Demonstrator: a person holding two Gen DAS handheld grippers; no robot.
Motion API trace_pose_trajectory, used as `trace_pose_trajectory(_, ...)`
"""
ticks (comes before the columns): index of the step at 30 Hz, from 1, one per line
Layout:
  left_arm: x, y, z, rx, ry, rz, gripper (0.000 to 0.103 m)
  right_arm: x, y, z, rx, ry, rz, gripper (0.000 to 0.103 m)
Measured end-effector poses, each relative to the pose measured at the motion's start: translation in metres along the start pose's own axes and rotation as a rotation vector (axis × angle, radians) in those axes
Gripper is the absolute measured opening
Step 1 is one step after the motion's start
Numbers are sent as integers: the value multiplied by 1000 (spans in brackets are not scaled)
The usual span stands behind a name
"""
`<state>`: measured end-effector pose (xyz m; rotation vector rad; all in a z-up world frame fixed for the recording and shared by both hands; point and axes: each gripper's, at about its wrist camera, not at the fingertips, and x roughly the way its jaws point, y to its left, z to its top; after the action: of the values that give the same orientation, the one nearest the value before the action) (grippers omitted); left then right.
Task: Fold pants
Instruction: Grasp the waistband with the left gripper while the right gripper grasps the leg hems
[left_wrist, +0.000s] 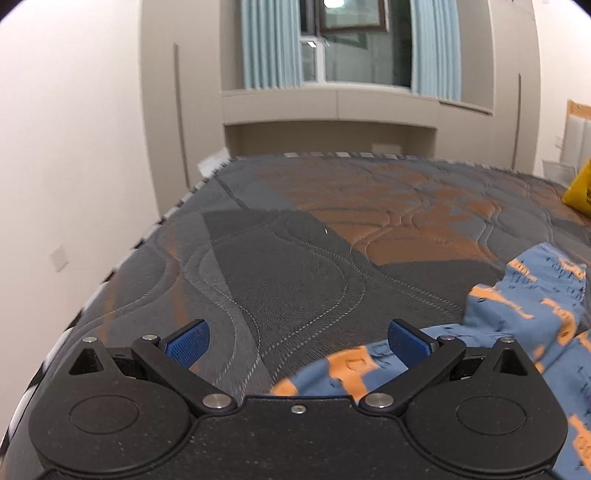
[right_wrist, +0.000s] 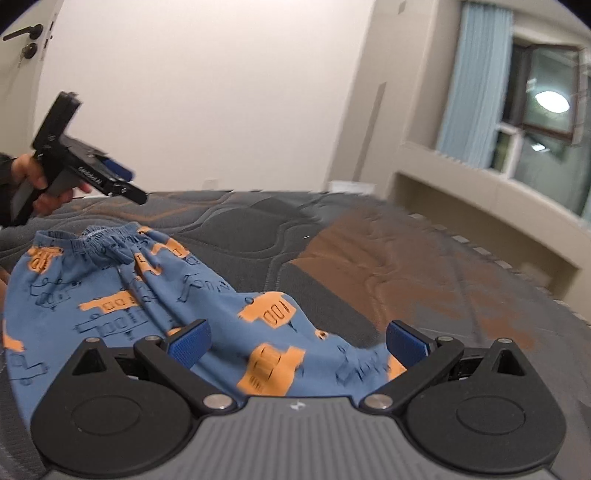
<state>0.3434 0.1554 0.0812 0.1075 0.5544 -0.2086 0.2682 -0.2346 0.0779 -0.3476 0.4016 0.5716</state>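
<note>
Both grippers stand with jaws spread wide and nothing between them. Under the right gripper (right_wrist: 297, 345) lie the blue pants (right_wrist: 155, 295) with orange print, crumpled on the grey and orange mattress (right_wrist: 406, 266), elastic waistband at the far end. Left gripper (left_wrist: 297, 341) hovers over bare mattress, pants just beside its right finger. Beyond are curtains (left_wrist: 271, 44) and a window (left_wrist: 354, 40)

Your left gripper (left_wrist: 298, 341): black speckled body, two round black discs, silver screws at linkage pivots, blue ribbed pads (left_wrist: 187, 344). Your right gripper (right_wrist: 298, 341): same black linkages and blue pads, but ribbed grey centre plate with small white mark. Your hand (right_wrist: 37, 182) on grey grip; dark sleeve (right_wrist: 4, 173) at wrist.
</note>
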Motion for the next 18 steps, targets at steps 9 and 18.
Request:
trace_pose_trajectory(9,68,7,-1,106,159,-103,102,128,-64,8,47,218,143,80)
trace_pose_trajectory(18,88,5,-7,118,299,-175,55,176,-80,-5,94,348,277,69)
